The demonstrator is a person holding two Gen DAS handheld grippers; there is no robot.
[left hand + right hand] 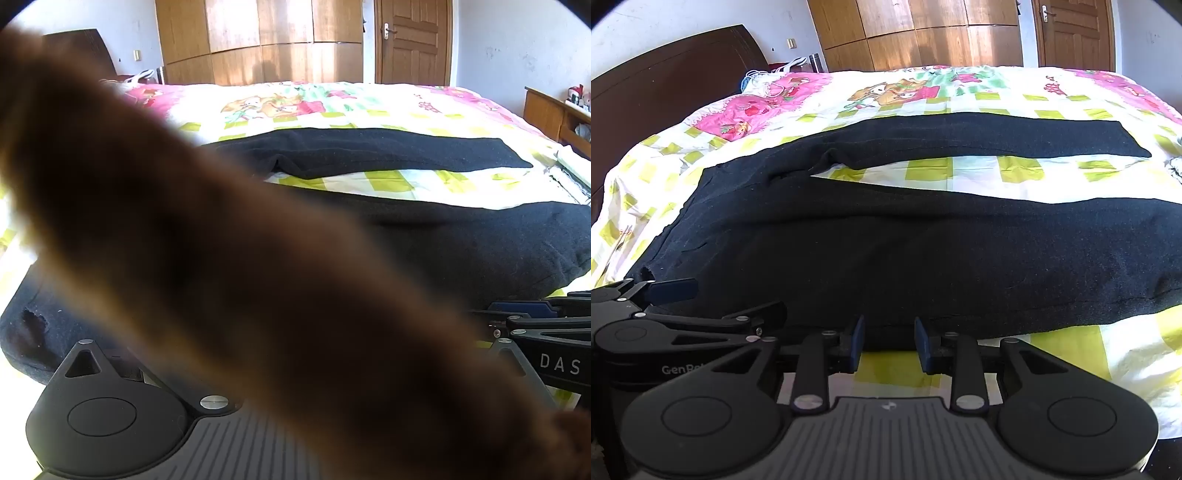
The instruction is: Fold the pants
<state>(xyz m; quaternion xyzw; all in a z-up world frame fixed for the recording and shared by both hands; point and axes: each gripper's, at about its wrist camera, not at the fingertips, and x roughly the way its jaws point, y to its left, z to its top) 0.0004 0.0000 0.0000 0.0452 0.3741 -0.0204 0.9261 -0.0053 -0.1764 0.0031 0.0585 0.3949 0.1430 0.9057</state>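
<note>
Pants, black knit fabric [886, 236]: spread flat on patterned bedsheet [1071, 354], legs apart, unfolded. Right gripper [889, 343] apart at near hem; left gripper [670, 291] state indeterminable. Folding all remains.

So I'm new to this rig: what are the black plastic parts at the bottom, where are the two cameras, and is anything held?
No robot here: a person carries two hand-held grippers, each with a fisheye camera looking along its fingers. The right wrist view shows the right gripper open at the near edge of the black pants, which are spread flat on the bed, holding nothing. The left gripper lies beside it near the waistband. In the left wrist view a blurred brown shape, probably a finger, covers the lens.
</note>
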